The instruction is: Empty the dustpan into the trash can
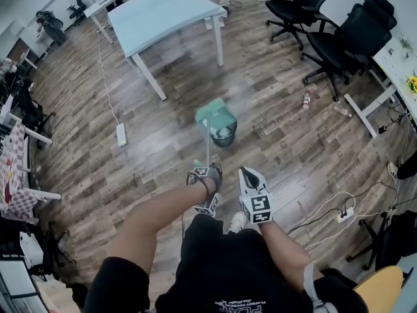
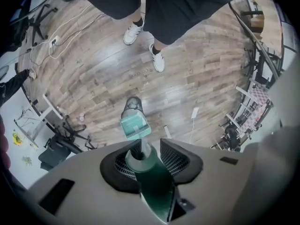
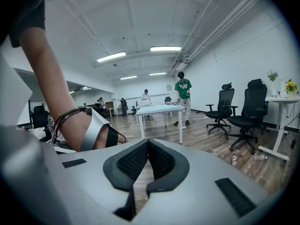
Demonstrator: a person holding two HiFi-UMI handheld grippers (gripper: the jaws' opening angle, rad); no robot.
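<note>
Left gripper [image 2: 146, 146] clamps the long green plastic dustpan handle [image 2: 152, 182]. Handle runs down and away to the pale green dustpan tray [image 2: 135, 127], which hangs tipped just above the round black mesh trash can [image 2: 132, 106]. Step in hand: dumping. Next move likely needs more tilt or a shake. Right gripper [image 3: 146, 146]: jaws together, empty.

Head view looks down; all three share the floor [image 1: 273, 129].
</note>
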